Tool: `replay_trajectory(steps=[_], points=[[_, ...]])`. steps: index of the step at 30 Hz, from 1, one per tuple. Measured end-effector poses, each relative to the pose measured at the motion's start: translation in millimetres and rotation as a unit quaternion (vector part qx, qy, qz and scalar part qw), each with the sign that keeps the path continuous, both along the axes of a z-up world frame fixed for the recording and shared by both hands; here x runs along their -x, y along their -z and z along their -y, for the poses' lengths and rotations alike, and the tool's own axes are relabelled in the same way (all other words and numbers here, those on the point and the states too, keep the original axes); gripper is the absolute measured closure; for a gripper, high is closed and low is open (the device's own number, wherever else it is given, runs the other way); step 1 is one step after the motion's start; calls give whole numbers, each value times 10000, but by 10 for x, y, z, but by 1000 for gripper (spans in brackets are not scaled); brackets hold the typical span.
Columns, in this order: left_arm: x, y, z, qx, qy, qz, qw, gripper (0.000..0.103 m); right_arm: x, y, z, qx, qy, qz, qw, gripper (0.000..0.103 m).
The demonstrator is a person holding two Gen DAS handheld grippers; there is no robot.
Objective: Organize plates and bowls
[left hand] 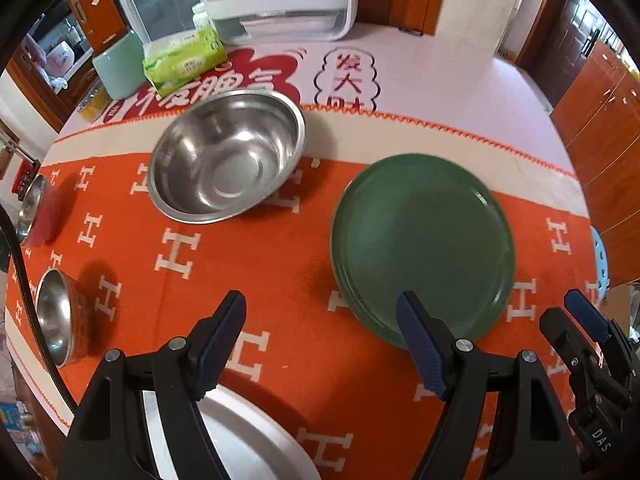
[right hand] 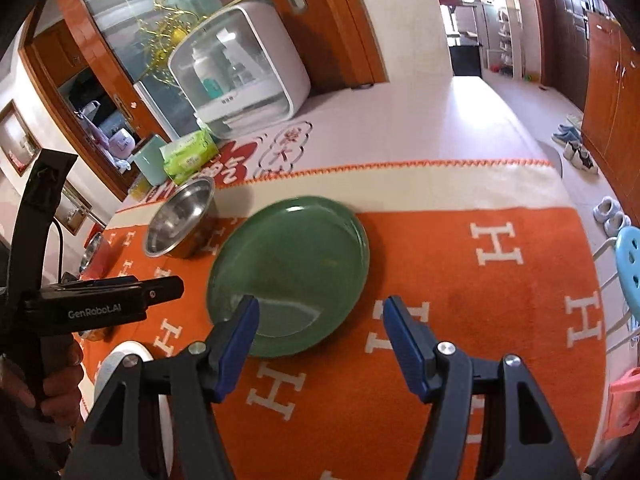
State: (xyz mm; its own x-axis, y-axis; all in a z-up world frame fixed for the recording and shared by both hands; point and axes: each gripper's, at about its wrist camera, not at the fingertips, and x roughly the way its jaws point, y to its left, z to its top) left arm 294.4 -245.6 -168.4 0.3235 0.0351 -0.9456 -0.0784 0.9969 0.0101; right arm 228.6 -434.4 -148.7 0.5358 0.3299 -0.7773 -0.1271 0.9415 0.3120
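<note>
Both my grippers, left gripper (left hand: 322, 332) & right gripper (right hand: 318, 334), wide open, empty, above green plates (left hand: 424, 248); approach rim low, square.

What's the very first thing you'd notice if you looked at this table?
The bright orange cloth with white H letters grabs the eye first, covering the table. On it, near the middle, sits a stack of green plates, with a big shiny steel bowl behind it toward the left. Two small steel bowls stand at the left edge.
</note>
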Motion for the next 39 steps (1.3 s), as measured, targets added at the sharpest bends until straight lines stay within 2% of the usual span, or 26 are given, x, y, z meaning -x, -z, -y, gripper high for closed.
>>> replay_trajectory(steps=[6, 10, 16, 20, 28, 31, 35, 39], points=[[-100, 236, 34, -124, -28, -162, 9998, 27, -113, 274, 53, -192, 154, -305, 9992, 38], [-143, 354, 48, -167, -48, -242, 9996, 27, -160, 392, 69, -364, 152, -356, 9986, 39], [-194, 485, 95, -311, 21, -293, 9991, 27, -228, 511, 66, -481, 67, -366, 9982, 54], [-240, 553, 115, -441, 92, -298, 9985, 27, -271, 575, 58, -531, 19, -348, 9980, 69], [-297, 586, 116, -425, 158, -197, 9988, 28, -306, 631, 65, -558, -12, -205, 9982, 82], [-302, 583, 114, -329, 183, -165, 9992, 32, -319, 648, 72, -583, -1, -180, 9981, 87], [-298, 579, 127, -126, 250, -116, 9995, 40, -321, 655, 86, -657, 15, -157, 9977, 87], [-293, 562, 181, -16, 394, -78, 9992, 56, -318, 659, 92, -689, 24, -166, 9975, 87]])
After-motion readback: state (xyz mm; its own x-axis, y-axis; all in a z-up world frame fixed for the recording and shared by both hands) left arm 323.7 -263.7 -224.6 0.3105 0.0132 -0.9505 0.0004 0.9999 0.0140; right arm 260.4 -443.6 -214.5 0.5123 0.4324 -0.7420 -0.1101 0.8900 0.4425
